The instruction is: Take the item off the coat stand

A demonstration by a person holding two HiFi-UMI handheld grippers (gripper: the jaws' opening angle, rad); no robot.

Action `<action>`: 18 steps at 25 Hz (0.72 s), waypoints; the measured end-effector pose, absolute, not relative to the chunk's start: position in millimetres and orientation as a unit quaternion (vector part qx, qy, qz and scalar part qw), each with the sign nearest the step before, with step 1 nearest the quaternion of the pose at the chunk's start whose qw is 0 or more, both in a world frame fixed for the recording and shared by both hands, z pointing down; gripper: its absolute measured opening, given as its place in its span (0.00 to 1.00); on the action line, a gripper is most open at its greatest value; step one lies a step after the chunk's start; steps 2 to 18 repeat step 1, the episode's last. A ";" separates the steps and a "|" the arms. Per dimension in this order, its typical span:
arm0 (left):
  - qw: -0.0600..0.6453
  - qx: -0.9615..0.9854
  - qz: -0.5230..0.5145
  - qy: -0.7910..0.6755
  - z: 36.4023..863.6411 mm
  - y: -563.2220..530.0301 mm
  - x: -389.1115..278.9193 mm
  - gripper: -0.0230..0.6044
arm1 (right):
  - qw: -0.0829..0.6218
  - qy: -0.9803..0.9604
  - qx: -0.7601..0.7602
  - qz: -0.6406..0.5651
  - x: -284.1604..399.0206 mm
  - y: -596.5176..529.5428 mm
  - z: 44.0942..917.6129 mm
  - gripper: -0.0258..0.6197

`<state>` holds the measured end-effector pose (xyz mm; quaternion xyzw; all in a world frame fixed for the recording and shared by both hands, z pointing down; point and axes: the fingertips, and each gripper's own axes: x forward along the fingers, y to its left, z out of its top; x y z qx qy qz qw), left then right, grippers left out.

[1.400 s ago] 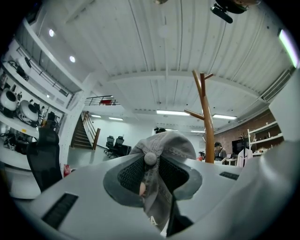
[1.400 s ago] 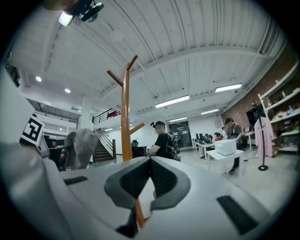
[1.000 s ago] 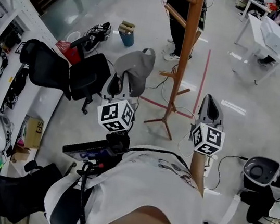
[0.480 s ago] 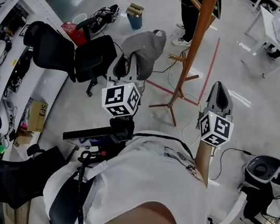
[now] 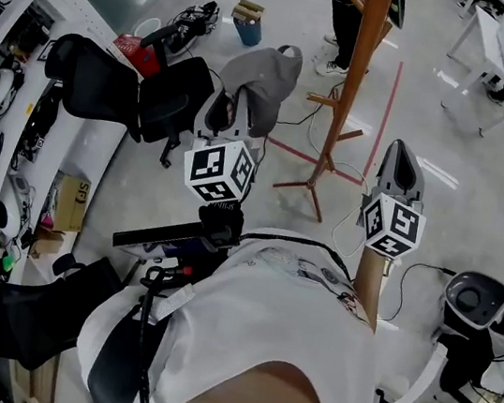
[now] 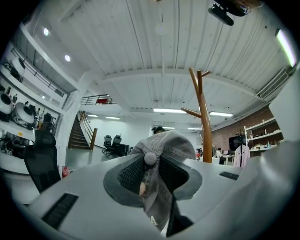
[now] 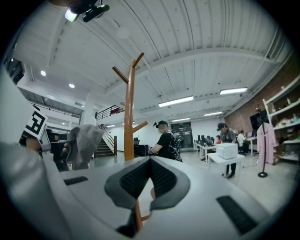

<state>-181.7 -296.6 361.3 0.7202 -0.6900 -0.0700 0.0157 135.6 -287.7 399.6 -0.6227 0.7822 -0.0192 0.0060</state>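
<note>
Left gripper (image 5: 231, 100): jaws clamped on the grey cap (image 5: 260, 76), with crown fabric bunched between the pads. The cap hangs clear of the coat stand (image 5: 350, 88), to its left, touching no peg. Judged: the item is off. Carry it away from the stand without loosening your clamp, and mind the loose fabric near the pole. Right gripper (image 5: 400, 162): jaws together, empty, right of the stand. Leave it aside.

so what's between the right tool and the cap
The coat stand: in the head view its pole and feet show between the right tool and the grey cap held by the left tool.
</note>
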 end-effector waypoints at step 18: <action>0.016 0.721 -0.070 -0.690 361.5 -297.5 -181.4 0.20 | 0.007 0.782 -0.623 -0.019 135.8 -288.4 399.8 0.05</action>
